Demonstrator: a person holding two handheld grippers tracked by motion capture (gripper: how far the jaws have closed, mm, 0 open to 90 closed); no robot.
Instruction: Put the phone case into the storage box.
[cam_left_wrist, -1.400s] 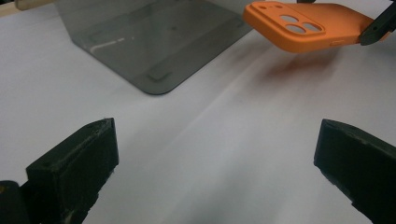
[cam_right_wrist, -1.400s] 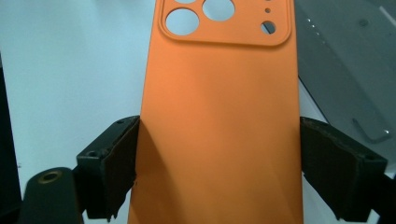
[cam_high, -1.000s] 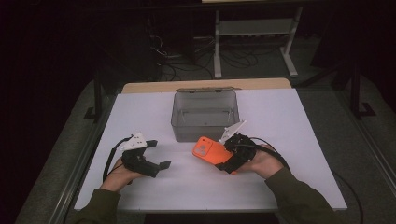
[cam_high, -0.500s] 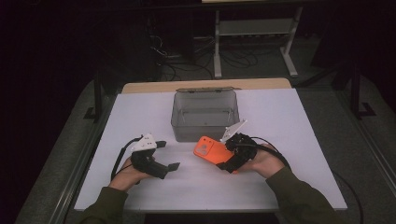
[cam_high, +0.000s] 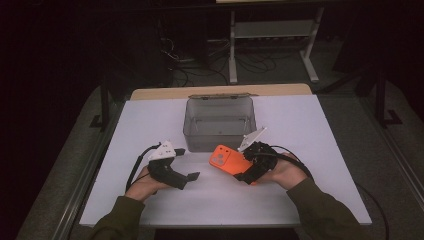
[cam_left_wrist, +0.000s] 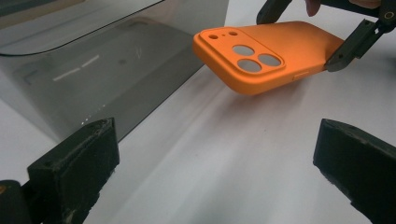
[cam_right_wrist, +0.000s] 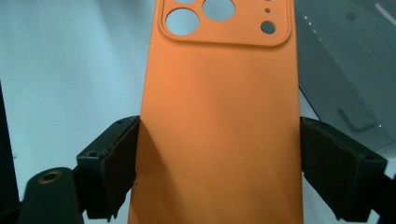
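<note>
Currently, white bench (cam_high: 310, 200) carries one landmark: grey translucent bin (cam_high: 220, 122), open at the top, standing at mid-bench. All places below refer to the bin.

Right gripper (cam_high: 246, 170), just in front of the bin's near right corner, has its jaws pinching an orange phone case (cam_high: 226, 160) across its width. The case is lifted clear of the bench, camera end pointing away from the hand and toward the bin's near wall. Judgement: grip at the plain end keeps the cutout end free, probably for lowering into the bin or for a handover.

Left gripper (cam_high: 192, 176) sits in front of the bin's near left corner, jaws spread wide with nothing between them, aimed at the case.

Left gripper view shows the case's (cam_left_wrist: 271, 53) side edge and the shadowed gap beneath it; right gripper view shows both pads (cam_right_wrist: 116, 163) pressed on the case (cam_right_wrist: 219, 116) edges. High view alone gives the layout.
</note>
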